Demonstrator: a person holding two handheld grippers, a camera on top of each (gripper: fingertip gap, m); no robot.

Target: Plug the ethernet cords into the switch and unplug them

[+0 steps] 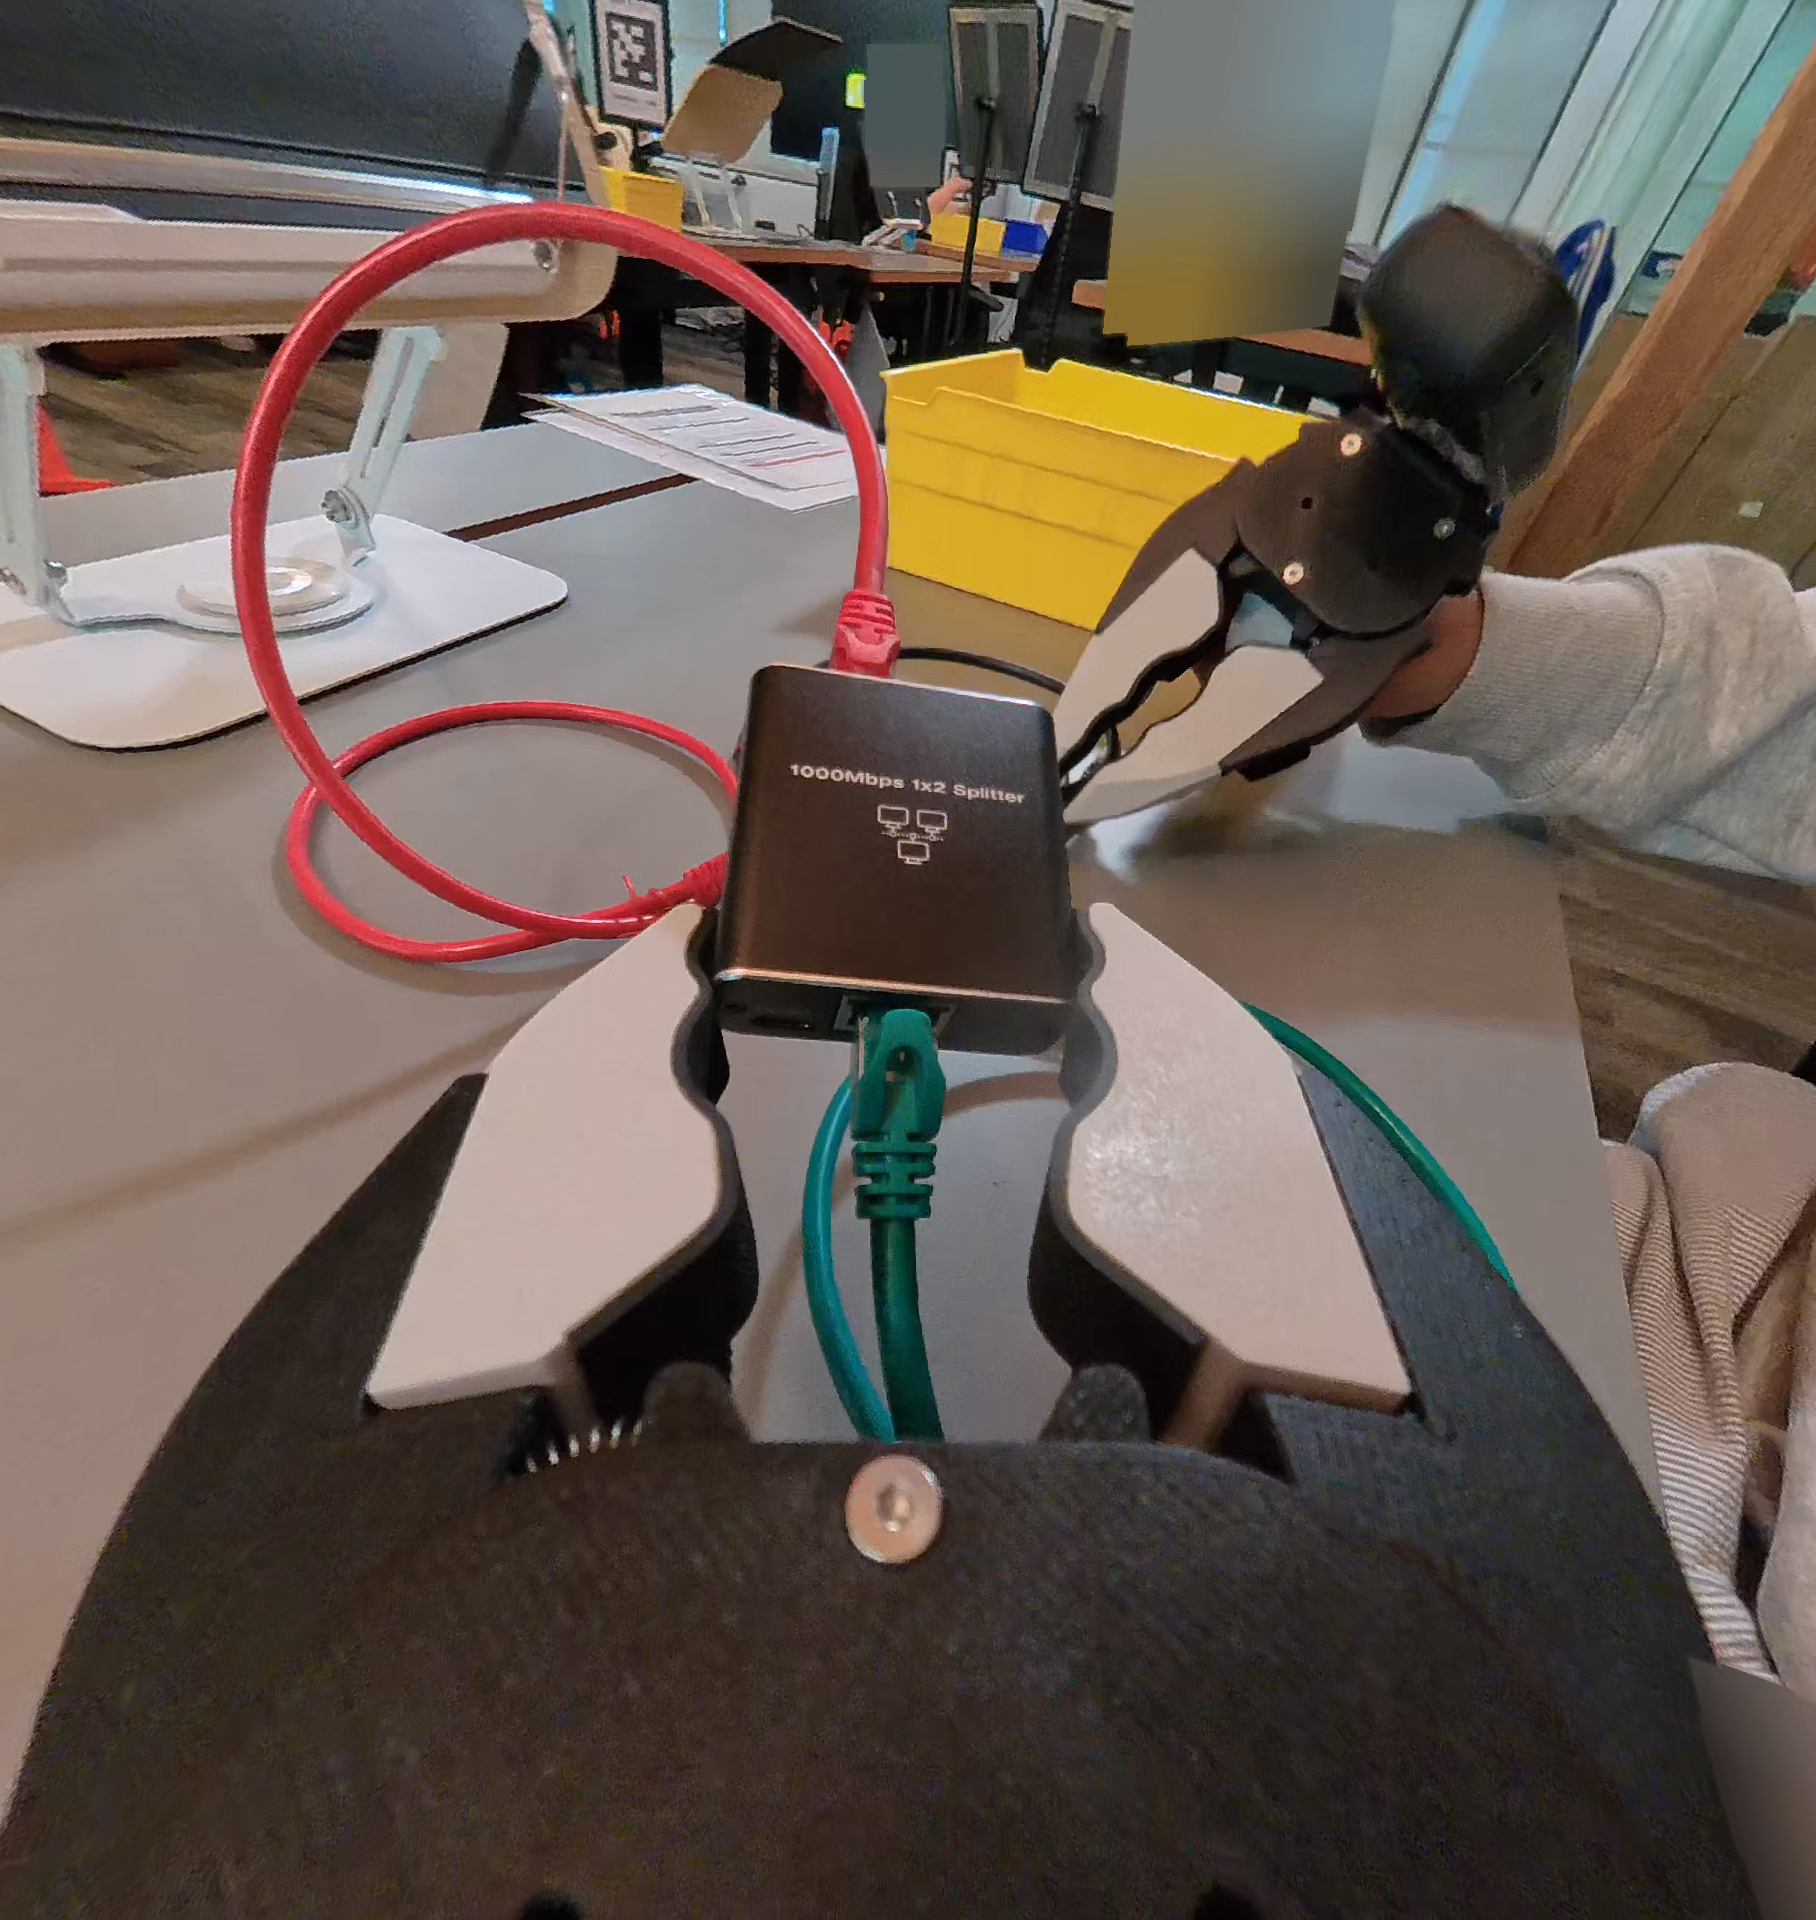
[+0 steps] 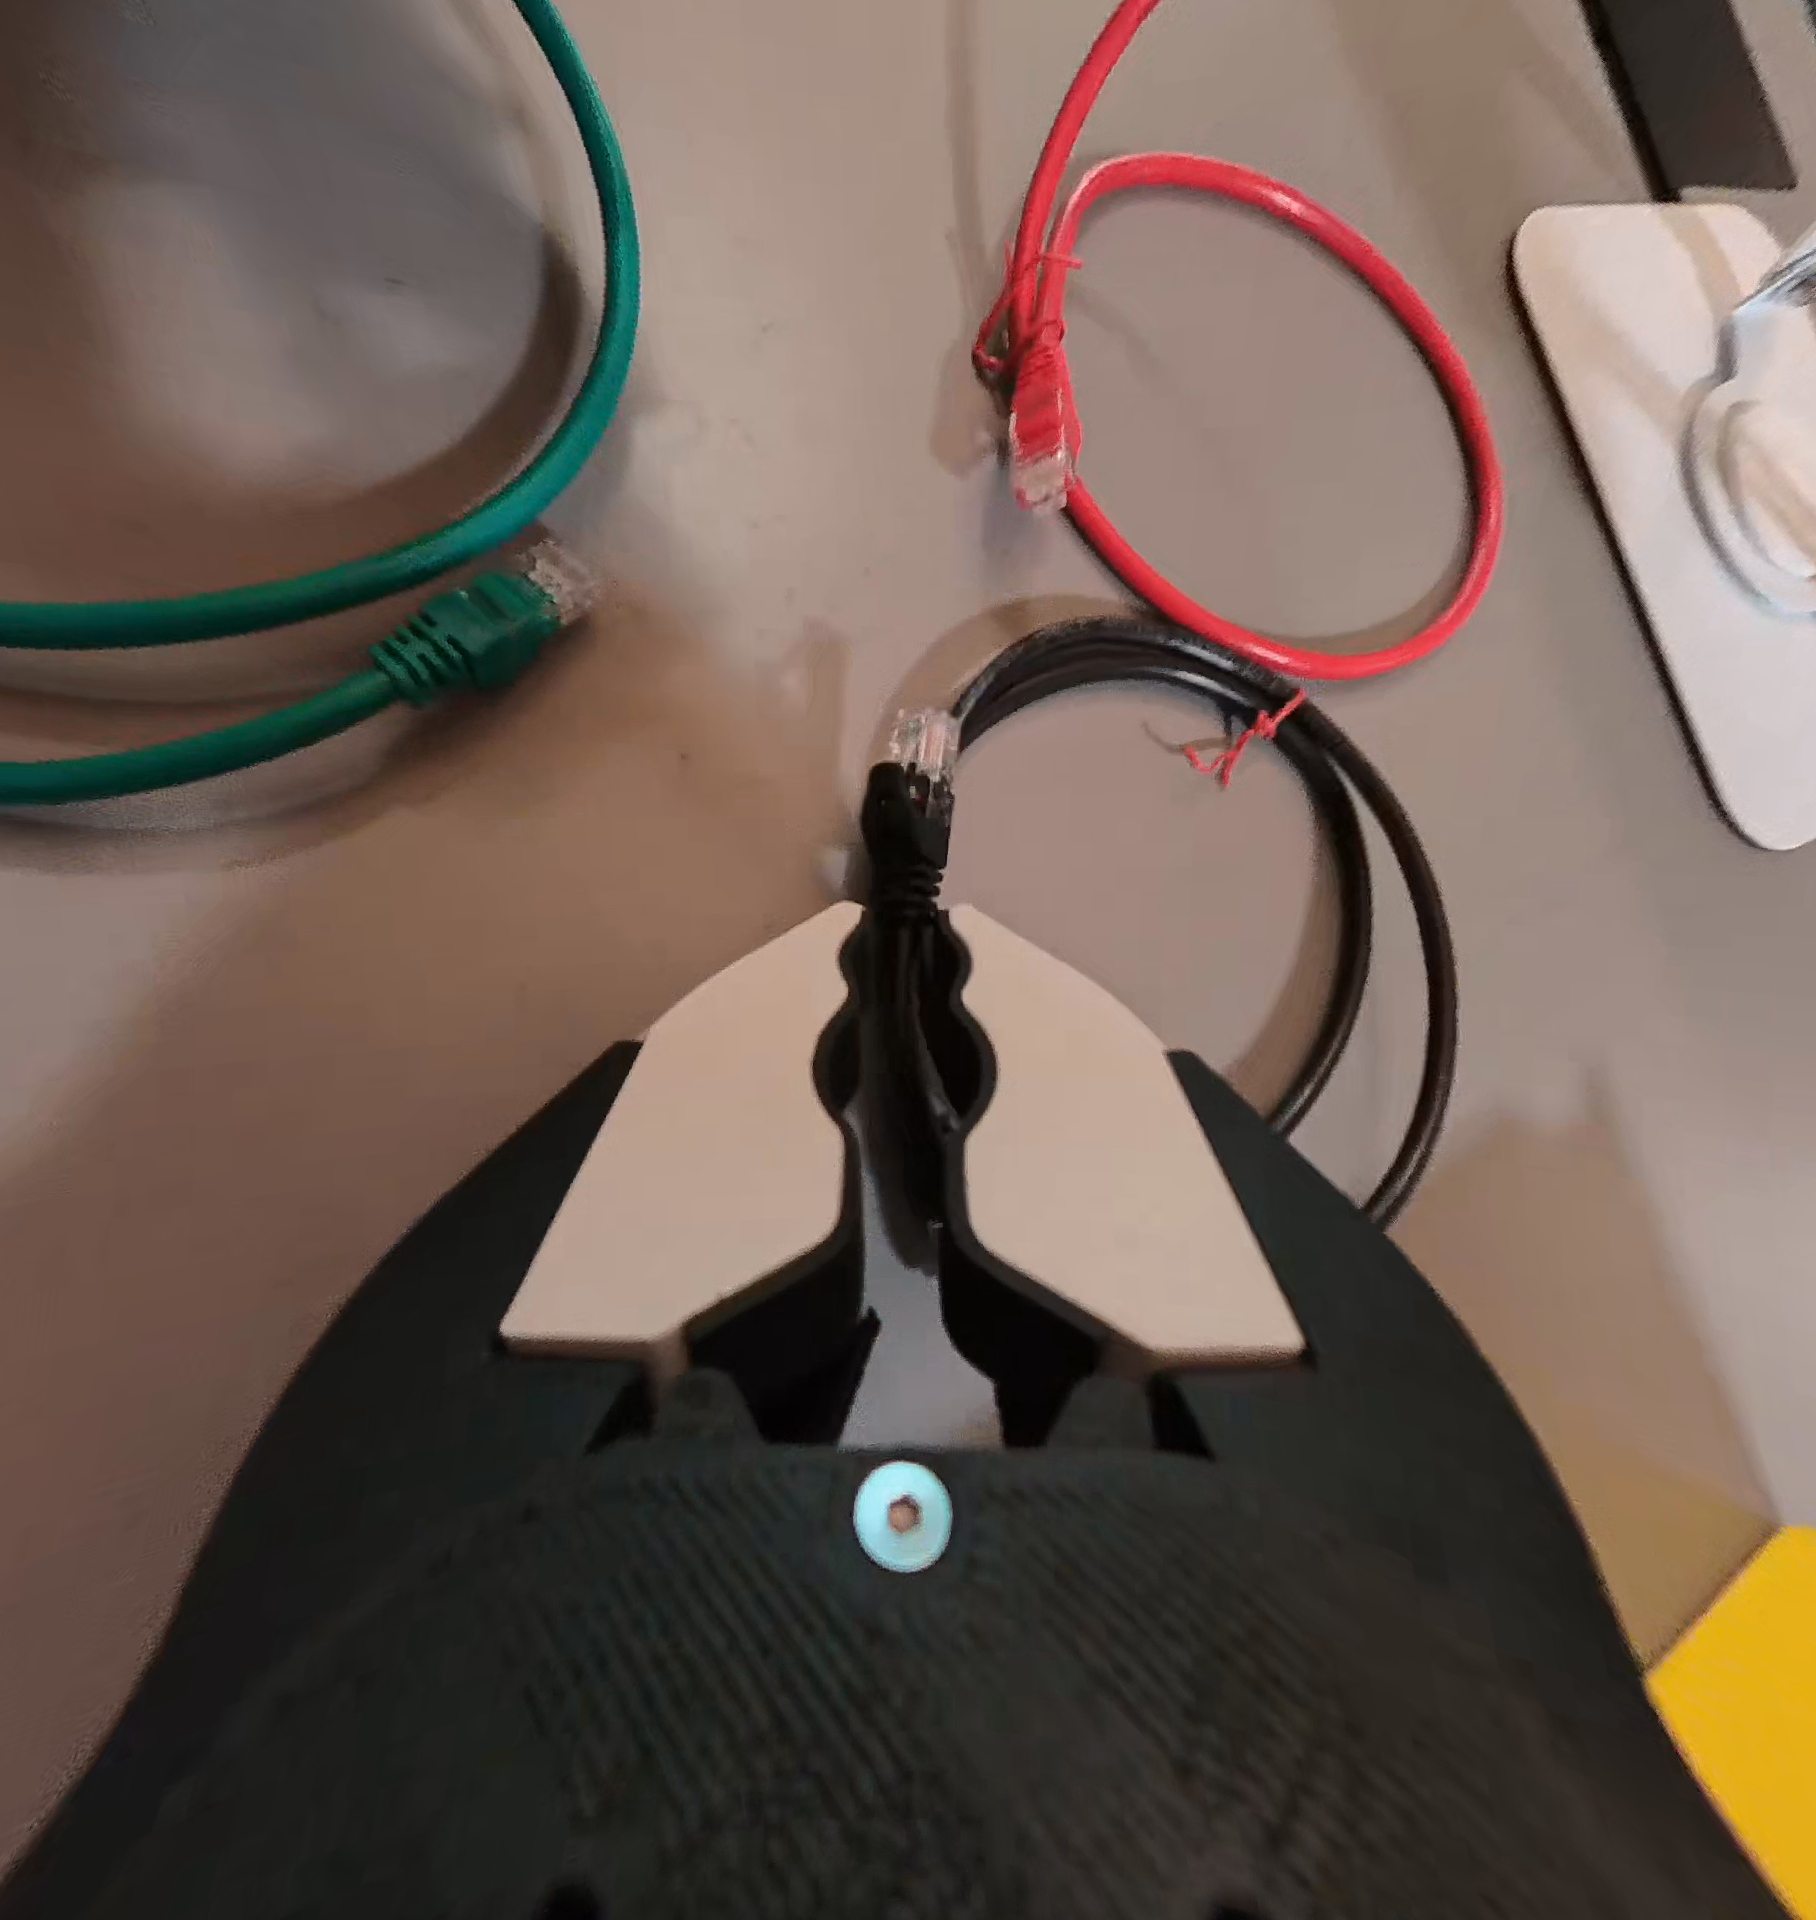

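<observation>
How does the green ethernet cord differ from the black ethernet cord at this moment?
The green ethernet cord has one plug seated in the near port of the black metal switch box; the black ethernet cord is unplugged. The black cord is pinched in the right tool; no tool grips the green cord, which runs between the fingers of the left tool. Both have clear-tipped plugs.

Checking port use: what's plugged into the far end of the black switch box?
A red cord enters the far end of the switch, plug seated at its left corner. The far face itself is hidden, so other ports there cannot be checked. A black cable runs behind it.
</observation>
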